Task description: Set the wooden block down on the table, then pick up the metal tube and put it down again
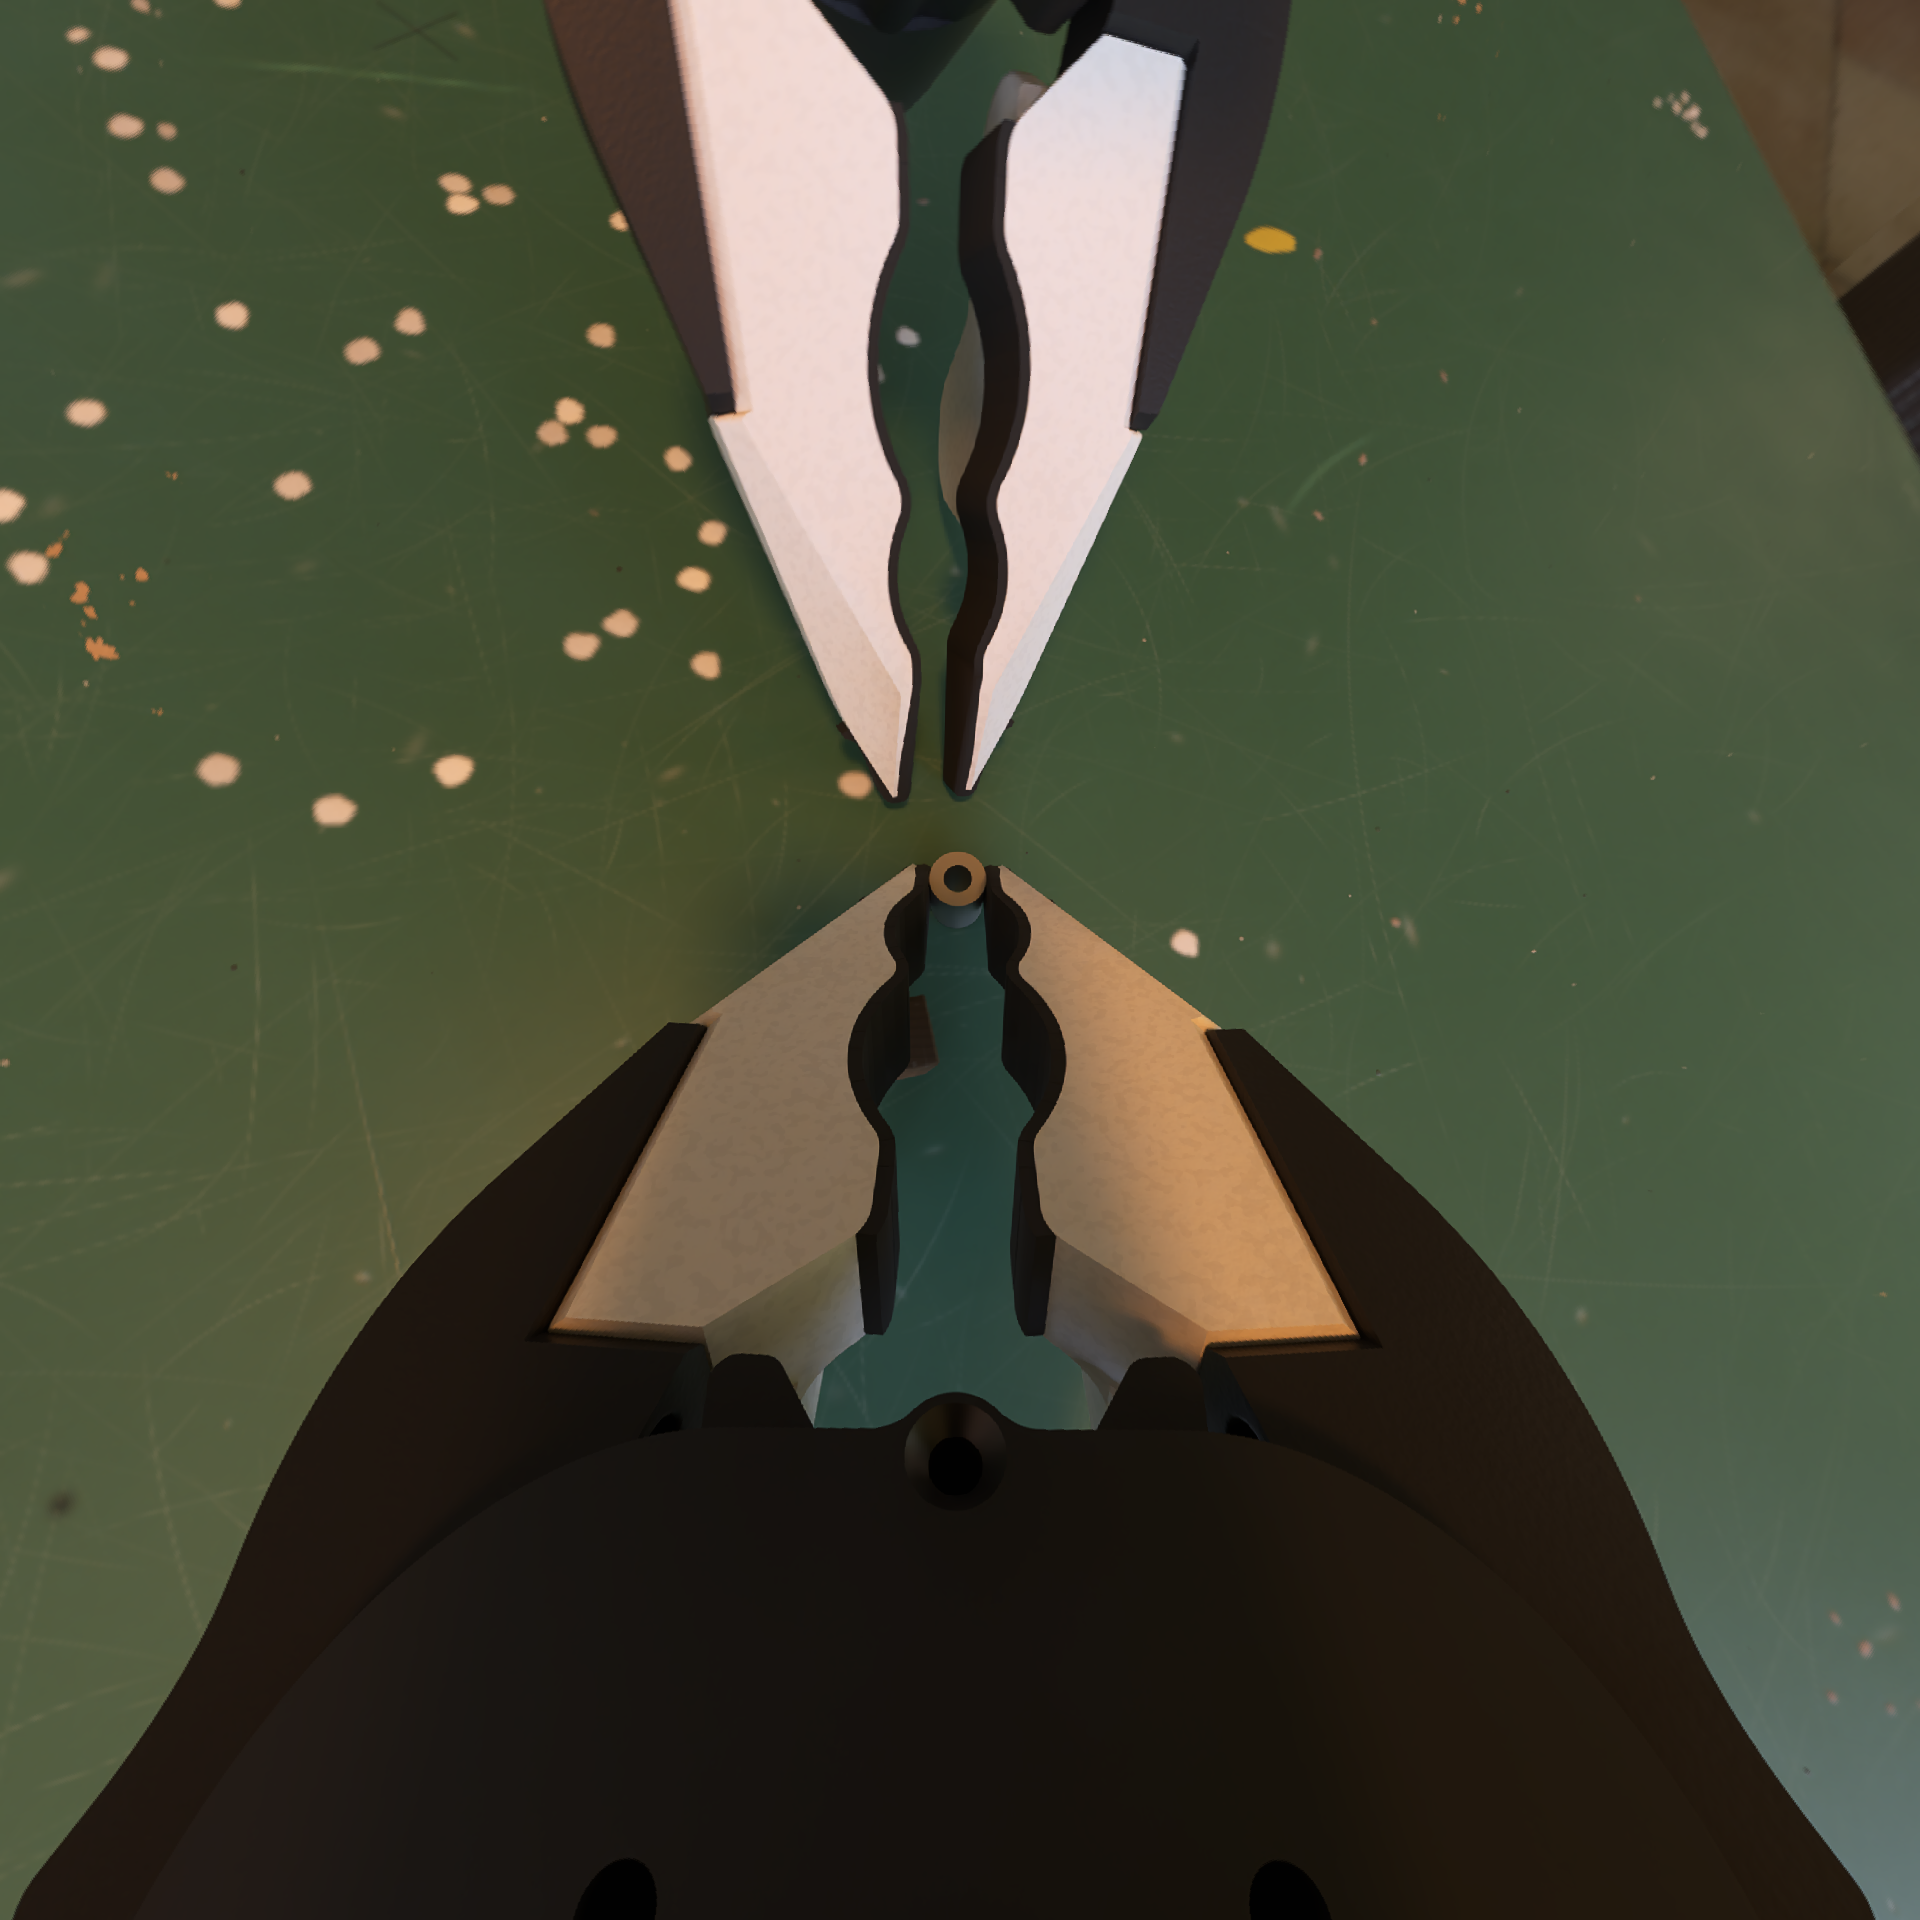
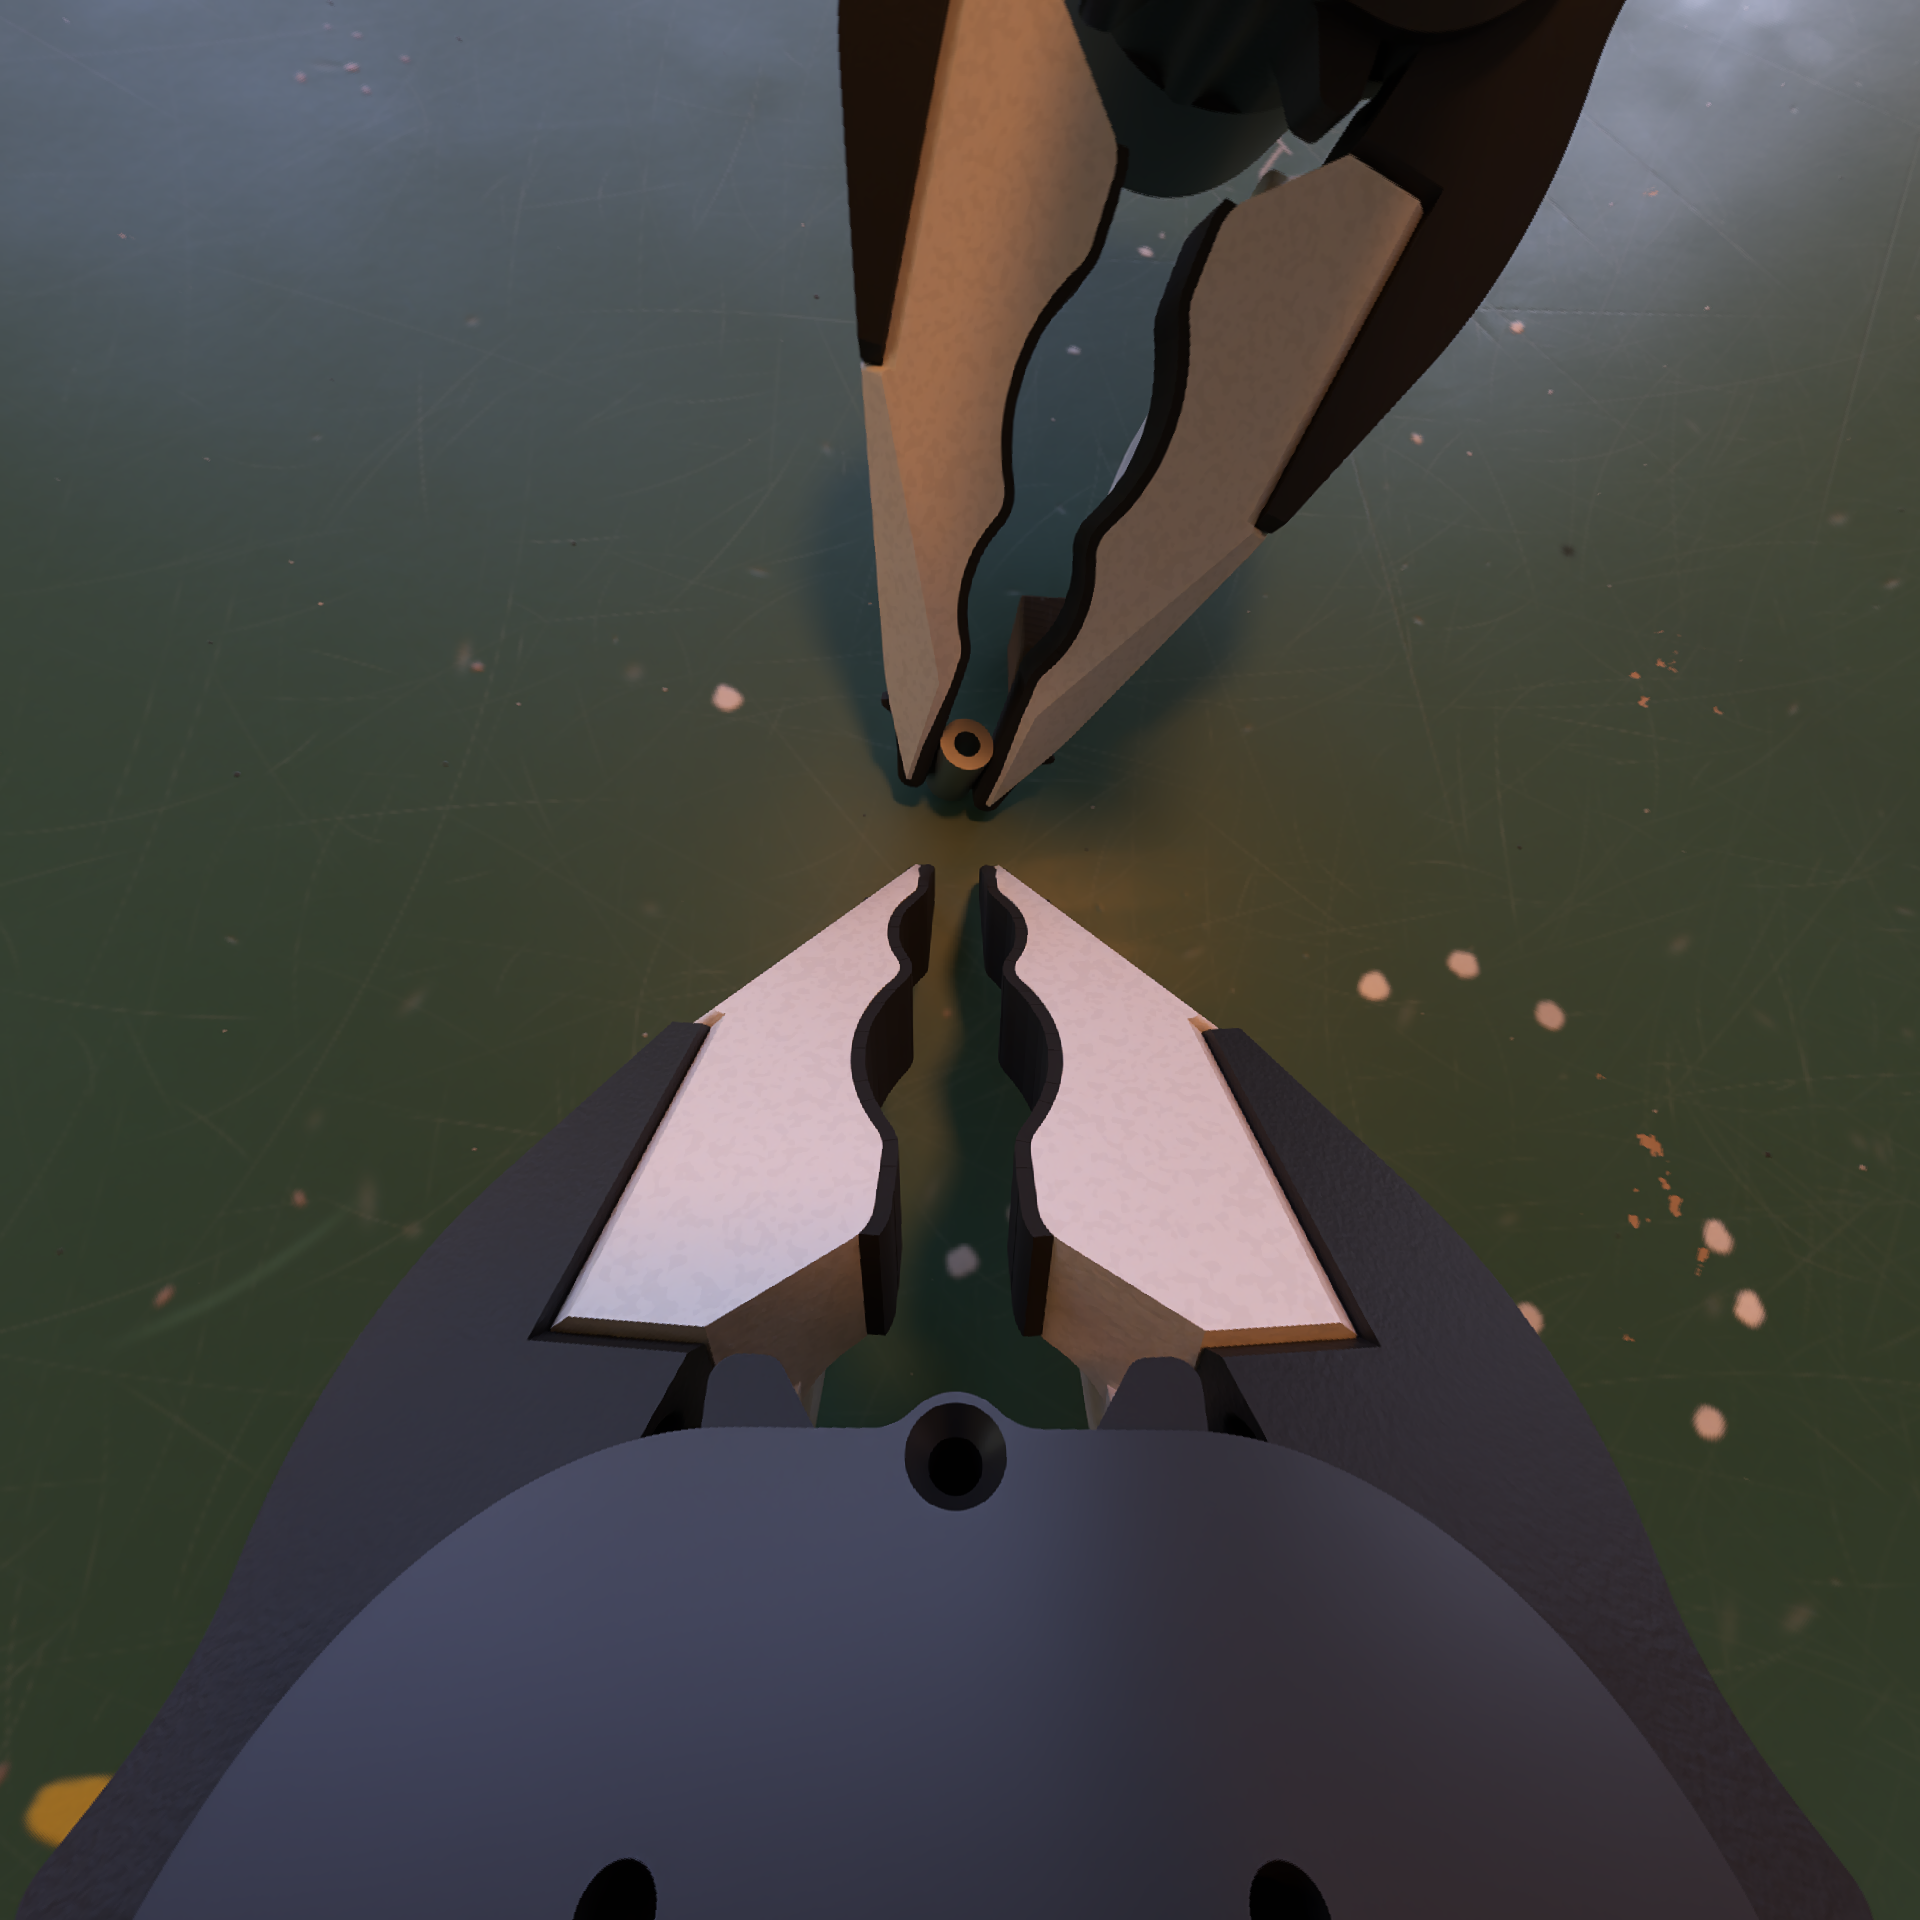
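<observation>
The metal tube (image 1: 957,879) stands upright between my left gripper's (image 1: 957,879) tips, clenched there, low over the green table (image 1: 1455,727). A brown piece behind it, partly hidden, may be the wooden block (image 2: 1036,627). My right gripper (image 2: 957,871) faces it, tips parted and empty.

Table (image 1: 1455,727) showing as green painted surface, scuffed with fine scratches, flecked with pale and orange paint spots; giving off soft sheen in right wrist view. Metal tube (image 1: 956,879) looking smooth, dull brass-toned, hollow, matt at rim. Left gripper (image 1: 956,883) wearing matt black plastic shell; fingers (image 1: 769,1122) faced in pale, finely grained matt material, edged with smooth black wavy pads. Right gripper (image 2: 956,883) appearing alike: matt dark shell, speckled pale faces. Wooden block (image 2: 1039,629) showing dark brown, matt, mostly hidden.
</observation>
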Robot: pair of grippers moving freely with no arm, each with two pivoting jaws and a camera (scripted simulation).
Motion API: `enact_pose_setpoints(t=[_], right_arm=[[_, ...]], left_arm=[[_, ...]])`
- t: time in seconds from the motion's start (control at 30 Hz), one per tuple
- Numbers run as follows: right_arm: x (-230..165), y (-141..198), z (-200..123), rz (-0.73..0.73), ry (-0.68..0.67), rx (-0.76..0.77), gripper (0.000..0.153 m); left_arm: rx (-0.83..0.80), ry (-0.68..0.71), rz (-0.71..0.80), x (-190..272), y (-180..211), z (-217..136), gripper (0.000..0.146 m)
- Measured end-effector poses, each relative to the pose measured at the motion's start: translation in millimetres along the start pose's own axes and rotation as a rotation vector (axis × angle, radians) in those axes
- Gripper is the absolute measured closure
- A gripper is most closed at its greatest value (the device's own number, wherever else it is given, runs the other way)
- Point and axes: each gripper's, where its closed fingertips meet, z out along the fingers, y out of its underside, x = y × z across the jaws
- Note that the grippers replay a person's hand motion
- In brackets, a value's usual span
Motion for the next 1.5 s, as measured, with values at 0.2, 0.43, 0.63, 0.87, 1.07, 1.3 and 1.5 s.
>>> enact_pose_setpoints(t=[0.2, 0.43, 0.63, 0.87, 1.07, 1.3, 1.5], right_arm=[[-1, -2, -4, 0.034, -0.007, 0.030, 0.144], [-1, 1, -3, 0.046, -0.018, 0.020, 0.145], [-2, 1, -1, -0.063, 0.039, -0.009, 0.145], [-1, 2, -1, -0.003, 0.004, 0.010, 0.145], [14, -6, -16, -0.082, 0.098, 0.101, 0.145], [27, -23, -37, -0.152, 0.213, 0.219, 0.144], [53, -27, -69, 0.076, 0.232, 0.350, 0.114]], left_arm=[[-0.004, -0.075, 0.060, 2, -4, 0, 0.136], [0.001, -0.069, 0.035, 2, -3, 1, 0.136], [0.001, 0.006, -0.102, 3, -2, 2, 0.136], [0.017, 0.003, -0.082, 3, -2, 2, 0.136], [0.106, -0.084, -0.055, -10, -13, -8, 0.115], [0.181, -0.256, 0.106, -20, -31, -22, 0.119], [0.167, -0.376, 0.127, -35, -27, -29, 0.119]])
